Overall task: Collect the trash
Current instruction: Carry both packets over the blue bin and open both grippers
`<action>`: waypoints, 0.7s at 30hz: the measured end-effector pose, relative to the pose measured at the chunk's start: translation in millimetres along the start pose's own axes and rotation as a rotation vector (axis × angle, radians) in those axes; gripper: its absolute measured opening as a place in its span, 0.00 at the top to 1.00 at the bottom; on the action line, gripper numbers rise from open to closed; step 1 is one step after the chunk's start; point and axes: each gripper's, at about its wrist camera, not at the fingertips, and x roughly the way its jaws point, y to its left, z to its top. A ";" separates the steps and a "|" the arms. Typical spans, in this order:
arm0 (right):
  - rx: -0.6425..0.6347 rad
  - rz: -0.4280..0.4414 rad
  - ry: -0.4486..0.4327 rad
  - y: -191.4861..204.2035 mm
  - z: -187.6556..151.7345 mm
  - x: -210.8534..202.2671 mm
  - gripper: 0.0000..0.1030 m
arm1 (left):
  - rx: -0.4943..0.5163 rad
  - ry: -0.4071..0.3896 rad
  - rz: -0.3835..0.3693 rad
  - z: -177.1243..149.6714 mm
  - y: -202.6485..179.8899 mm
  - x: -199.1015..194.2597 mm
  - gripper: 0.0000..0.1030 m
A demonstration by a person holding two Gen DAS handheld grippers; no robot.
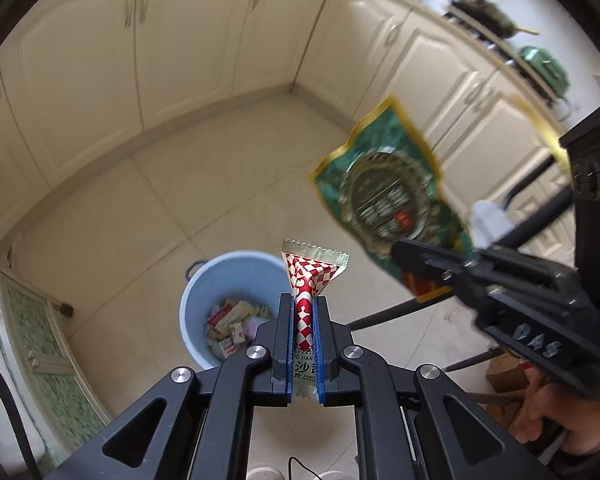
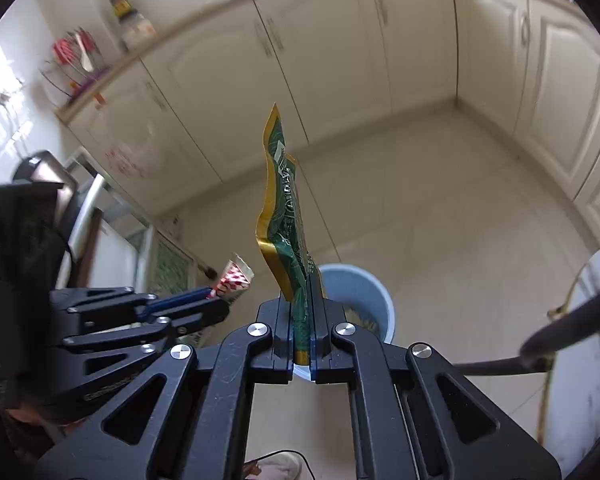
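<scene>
Trash rides in both grippers: your left gripper (image 1: pixel 303 316) pinches the checkered sachet (image 1: pixel 310 276), your right gripper (image 2: pixel 305 320) the green wrapper (image 2: pixel 286 216). Centre each over the blue bin (image 1: pixel 228 280) at six o'clock before releasing, one at a time.

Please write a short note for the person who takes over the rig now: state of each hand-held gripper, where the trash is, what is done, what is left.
Left hand-held gripper: shut on a red-and-white checkered sachet, held above the blue trash bin.
Right hand-held gripper: shut on a green-and-gold snack wrapper, also above the bin.
Bin: stands on the tiled floor and already holds several small wrappers.
Done: both pieces picked up and brought to the bin.
Left: open each gripper over the bin so both pieces drop in. No other loose trash shows on the floor in these views.
</scene>
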 end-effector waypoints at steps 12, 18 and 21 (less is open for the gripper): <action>0.155 0.016 0.223 -61.8 -22.7 147.8 0.55 | -0.087 0.171 0.095 39.8 56.2 141.8 0.75; 0.124 -0.071 0.210 -69.5 -33.6 136.4 0.42 | -0.165 0.179 0.094 40.2 64.6 162.0 0.57; 0.096 -0.118 0.189 -61.8 -30.3 115.3 0.35 | -0.179 0.130 0.124 35.0 61.4 145.2 0.57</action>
